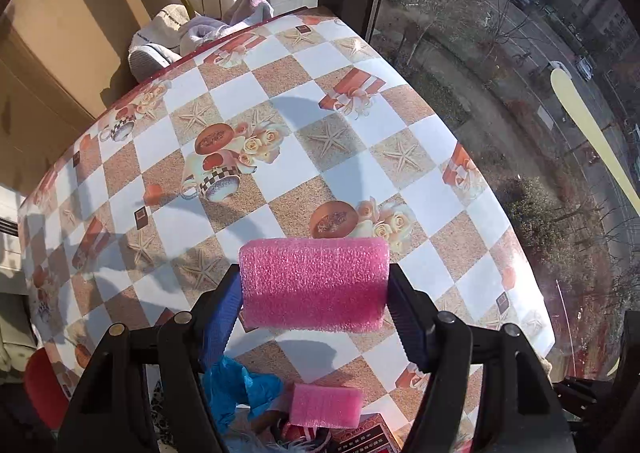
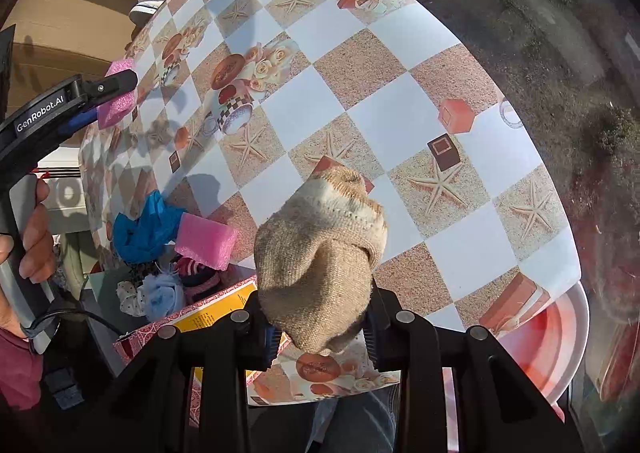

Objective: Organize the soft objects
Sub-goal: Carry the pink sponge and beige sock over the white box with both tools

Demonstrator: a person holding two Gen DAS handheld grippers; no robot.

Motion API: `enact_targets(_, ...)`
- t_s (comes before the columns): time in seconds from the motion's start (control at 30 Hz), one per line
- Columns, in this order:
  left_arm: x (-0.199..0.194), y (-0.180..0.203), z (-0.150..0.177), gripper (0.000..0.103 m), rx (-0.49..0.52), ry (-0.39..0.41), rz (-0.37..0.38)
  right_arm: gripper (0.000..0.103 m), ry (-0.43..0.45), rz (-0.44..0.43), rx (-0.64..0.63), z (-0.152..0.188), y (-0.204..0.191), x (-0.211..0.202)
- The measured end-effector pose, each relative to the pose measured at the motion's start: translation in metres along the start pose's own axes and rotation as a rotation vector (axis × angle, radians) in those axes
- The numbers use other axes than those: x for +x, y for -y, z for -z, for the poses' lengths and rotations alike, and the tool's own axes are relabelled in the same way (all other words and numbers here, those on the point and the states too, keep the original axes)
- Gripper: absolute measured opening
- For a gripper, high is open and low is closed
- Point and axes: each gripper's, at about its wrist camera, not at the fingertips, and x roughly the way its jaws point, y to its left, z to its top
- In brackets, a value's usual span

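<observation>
The left hand-held gripper (image 1: 314,289) is clamped on a pink foam block (image 1: 314,283) above the checkered worktop (image 1: 280,157). The right hand-held gripper (image 2: 320,329) is clamped on a beige knitted sock (image 2: 324,253); at its nine o'clock, a second pink foam block (image 2: 206,239) tops a pile beside crumpled blue plastic (image 2: 144,229).

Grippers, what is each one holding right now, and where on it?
Left gripper: pink foam block, clamped at its two ends. Right gripper: beige sock, pinched at its lower bunched end.

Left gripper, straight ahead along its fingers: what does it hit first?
Probably the bare checkered tablecloth. The left gripper already holds a pink foam block, and nothing else lies ahead; depth is unclear.
</observation>
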Motion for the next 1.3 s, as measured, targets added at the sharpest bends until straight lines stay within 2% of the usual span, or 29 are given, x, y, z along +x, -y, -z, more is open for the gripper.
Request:
enact_targets(0.1, -0.02, 0.027, 0.011, 0.073, 0.095, 0.038, 0.051, 0.035, 0.016, 0.012, 0.035, 0.011, 0.009, -0.005)
enact_targets(0.27, -0.063, 0.076, 0.046, 0.073, 0.213, 0.084, 0.184, 0.035, 0.04, 0.04, 0.079, 0.036, 0.021, -0.013)
enact_targets(0.37, -0.084, 0.101, 0.071, 0.073, 0.297, 0.102, 0.236, 0.035, 0.05, 0.059, 0.104, 0.054, 0.027, -0.019)
enact_targets(0.5, -0.106, 0.121, 0.113, 0.073, 0.385, 0.083, 0.31, 0.035, 0.061, 0.086, 0.13, 0.08, 0.03, -0.025)
enact_targets(0.67, -0.127, 0.135, 0.18, 0.073, 0.506, 0.041, 0.366, 0.035, 0.053, 0.103, 0.151, 0.116, 0.027, -0.024)
enact_targets(0.77, -0.137, 0.13, 0.214, 0.073, 0.562, 0.029, 0.344, 0.035, 0.039, 0.122, 0.143, 0.139, 0.021, -0.019)
enact_targets(0.87, -0.142, 0.113, 0.24, 0.073, 0.546, 0.005, 0.344, 0.035, 0.026, 0.108, 0.149, 0.163, 0.014, -0.014)
enact_targets(1.0, -0.149, 0.081, 0.267, 0.073, 0.486, 0.009, 0.3, 0.035, 0.026, 0.097, 0.131, 0.19, -0.004, -0.009)
enact_targets(1.3, -0.172, -0.029, 0.308, 0.073, 0.211, 0.057, 0.109, 0.035, 0.03, 0.052, -0.081, 0.222, -0.088, -0.003)
